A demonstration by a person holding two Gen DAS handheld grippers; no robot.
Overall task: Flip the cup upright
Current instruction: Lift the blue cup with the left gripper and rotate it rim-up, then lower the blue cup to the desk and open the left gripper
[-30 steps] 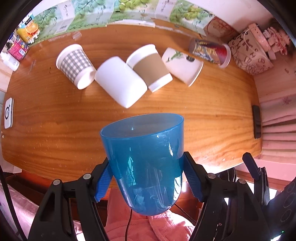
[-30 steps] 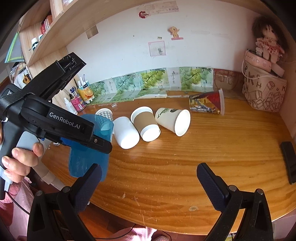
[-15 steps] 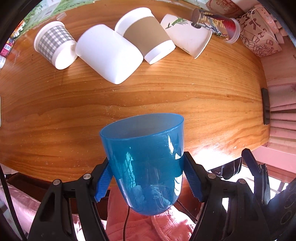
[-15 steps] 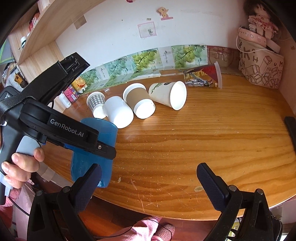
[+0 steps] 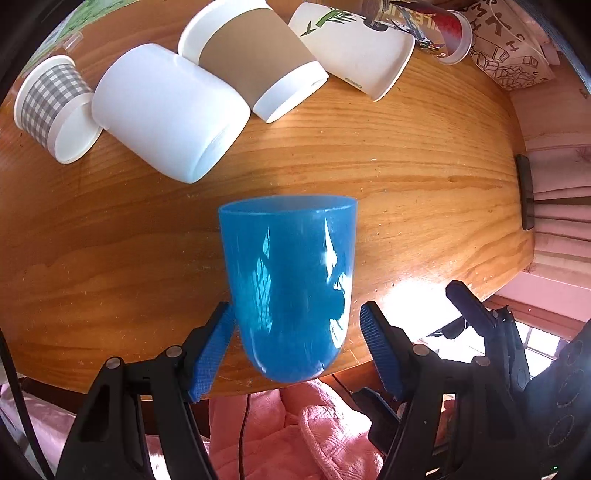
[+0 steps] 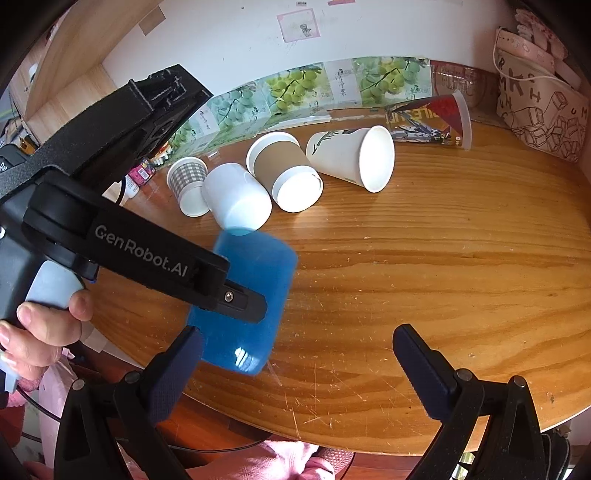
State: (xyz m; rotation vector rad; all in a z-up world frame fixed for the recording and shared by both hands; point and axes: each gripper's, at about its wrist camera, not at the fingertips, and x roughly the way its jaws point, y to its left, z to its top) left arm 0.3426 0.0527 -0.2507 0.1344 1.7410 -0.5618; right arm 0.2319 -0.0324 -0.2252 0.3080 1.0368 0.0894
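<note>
While the wooden table point(image 5: 424, 192) carries five cups on their sides, keep the blue cup point(image 5: 291, 280) level over its near edge as the left gripper point(image 5: 295, 339) stands parted around it, the right gripper point(image 6: 295, 365) wide apart, empty.

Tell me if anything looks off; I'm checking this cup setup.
Five cups lie on their sides along the table's back: gingham cup, white cup, brown-sleeved cup, leaf-print cup, red printed cup. The blue cup looks blurred and loose in the left tool.
</note>
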